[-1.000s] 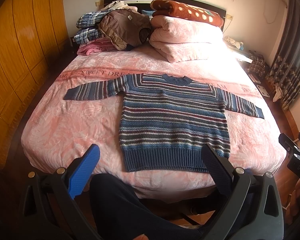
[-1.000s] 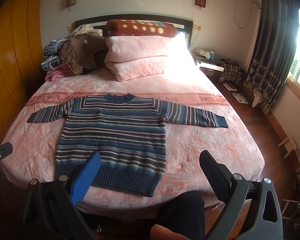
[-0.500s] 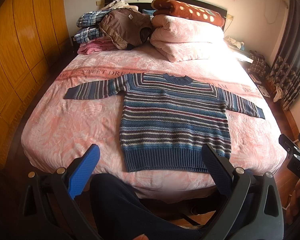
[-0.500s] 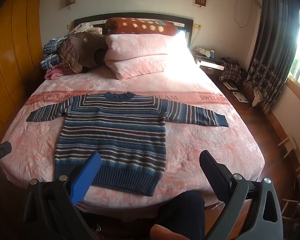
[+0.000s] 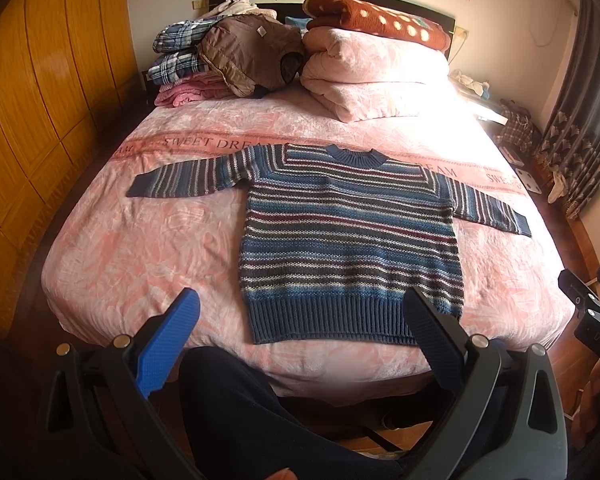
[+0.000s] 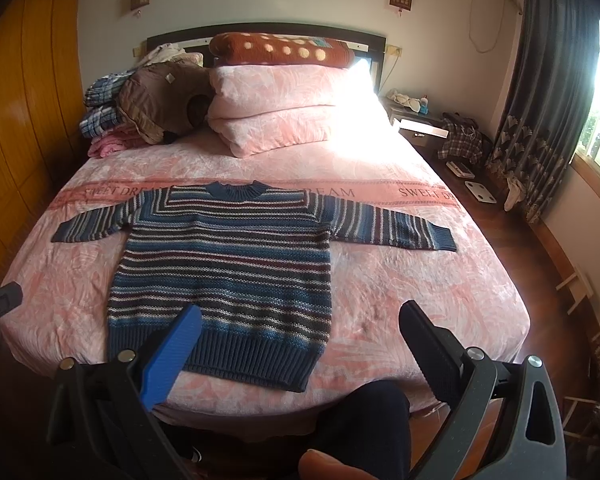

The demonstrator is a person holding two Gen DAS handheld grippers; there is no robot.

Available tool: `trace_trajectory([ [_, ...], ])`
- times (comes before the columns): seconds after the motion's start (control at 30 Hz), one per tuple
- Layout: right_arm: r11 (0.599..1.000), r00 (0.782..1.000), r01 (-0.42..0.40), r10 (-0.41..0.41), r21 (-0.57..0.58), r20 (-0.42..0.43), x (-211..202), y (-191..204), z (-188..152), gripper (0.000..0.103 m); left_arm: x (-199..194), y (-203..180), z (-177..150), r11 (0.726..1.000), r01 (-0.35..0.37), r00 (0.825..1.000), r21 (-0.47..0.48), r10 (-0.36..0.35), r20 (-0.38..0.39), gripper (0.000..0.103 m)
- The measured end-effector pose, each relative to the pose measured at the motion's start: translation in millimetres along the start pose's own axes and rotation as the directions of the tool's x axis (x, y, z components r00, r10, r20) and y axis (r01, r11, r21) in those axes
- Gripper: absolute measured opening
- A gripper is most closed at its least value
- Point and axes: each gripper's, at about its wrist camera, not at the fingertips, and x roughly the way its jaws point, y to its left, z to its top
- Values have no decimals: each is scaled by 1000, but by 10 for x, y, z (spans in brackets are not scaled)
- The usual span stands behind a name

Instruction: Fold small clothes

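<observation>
A blue striped knit sweater (image 5: 348,240) (image 6: 228,268) lies flat and face up on the pink bed (image 5: 140,248) (image 6: 412,292), sleeves spread to both sides, ribbed hem toward me. My left gripper (image 5: 300,316) hangs open above the near bed edge, in front of the hem, with nothing between its fingers. My right gripper (image 6: 300,328) is open too, held before the hem's right corner and touching nothing. A person's dark trouser legs (image 5: 260,412) show below both grippers.
At the headboard are folded pink quilts (image 5: 364,76), a brown dotted blanket (image 5: 376,20) and a pile of clothes with a brown jacket (image 5: 244,56). A wooden wardrobe (image 5: 32,92) lines the left. Curtains (image 6: 540,112) and a nightstand (image 6: 420,128) stand on the right.
Both views have crept slightly forward toward the bed. The sweater has not moved and both grippers stay open.
</observation>
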Motion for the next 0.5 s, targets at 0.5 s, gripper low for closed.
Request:
trace_trajectory([
  [0.5,1000,1000,16,-16,-11,-23,248,-33,-39,99,291,-16,6,1000,1,1000,-8,-1,-19,100],
])
